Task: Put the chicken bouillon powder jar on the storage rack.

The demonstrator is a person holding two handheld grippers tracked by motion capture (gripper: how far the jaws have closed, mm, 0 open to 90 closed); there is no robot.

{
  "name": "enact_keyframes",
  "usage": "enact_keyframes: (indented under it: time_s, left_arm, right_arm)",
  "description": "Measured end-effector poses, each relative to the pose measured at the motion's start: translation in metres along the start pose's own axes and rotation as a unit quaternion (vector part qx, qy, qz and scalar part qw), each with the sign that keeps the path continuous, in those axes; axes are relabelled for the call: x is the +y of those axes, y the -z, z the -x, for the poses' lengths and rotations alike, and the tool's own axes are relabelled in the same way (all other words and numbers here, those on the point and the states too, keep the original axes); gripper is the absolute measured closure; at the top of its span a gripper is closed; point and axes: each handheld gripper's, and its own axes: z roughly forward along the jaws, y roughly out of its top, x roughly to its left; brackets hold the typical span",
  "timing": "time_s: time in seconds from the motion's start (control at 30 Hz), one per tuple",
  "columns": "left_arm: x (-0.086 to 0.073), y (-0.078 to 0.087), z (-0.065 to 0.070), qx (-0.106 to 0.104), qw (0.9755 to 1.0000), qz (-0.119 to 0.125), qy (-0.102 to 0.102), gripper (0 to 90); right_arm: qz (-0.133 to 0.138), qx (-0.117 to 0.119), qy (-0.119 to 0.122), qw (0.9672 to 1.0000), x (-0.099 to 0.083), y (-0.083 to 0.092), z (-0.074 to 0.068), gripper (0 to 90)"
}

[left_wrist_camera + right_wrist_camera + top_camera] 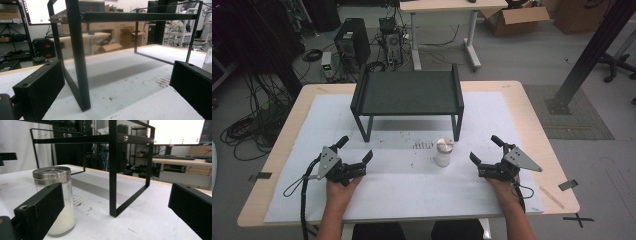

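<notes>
Glass, steel-lidded and part-filled with white grains, the jar is stood upright on the white sheet toward the desk's near edge, just in front of the black rack's right front leg. The right tool is held released nearest it, jaws spread wide and level, apparently so it can be approached from the side. The left tool is likewise kept open, empty, well apart toward the near left corner.
</notes>
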Motion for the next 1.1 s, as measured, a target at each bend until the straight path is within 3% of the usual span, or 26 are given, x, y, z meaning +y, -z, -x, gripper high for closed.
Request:
enact_keyframes:
  time_s: [0.03,0.17,0.33,0.73,1.1]
  left_arm:
    - [0.000,0.000,0.000,0.001,1.0000,-0.001,0.002,0.2]
    - [0.000,0.000,0.000,0.001,1.0000,-0.001,0.002,0.2]
    - [0.000,0.000,0.000,0.001,1.0000,-0.001,0.002,0.2]
    - [0.000,0.000,0.000,0.000,1.0000,-0.001,0.001,0.2]
    - [0.000,0.000,0.000,0.001,1.0000,-0.001,0.002,0.2]
  right_arm:
    - [-0.005,0.011,-0.004,0.9999,0.000,-0.001,0.001,0.0]
    - [-0.014,0.020,-0.006,0.9997,0.004,-0.002,0.005,0.0]
    - [-0.022,0.021,-0.019,0.9993,0.012,-0.003,0.009,0.0]
    - [-0.043,0.043,-0.025,0.9979,0.027,-0.001,0.012,0.0]
    - [-0.067,0.073,-0.011,0.9950,0.044,-0.007,0.006,0.0]
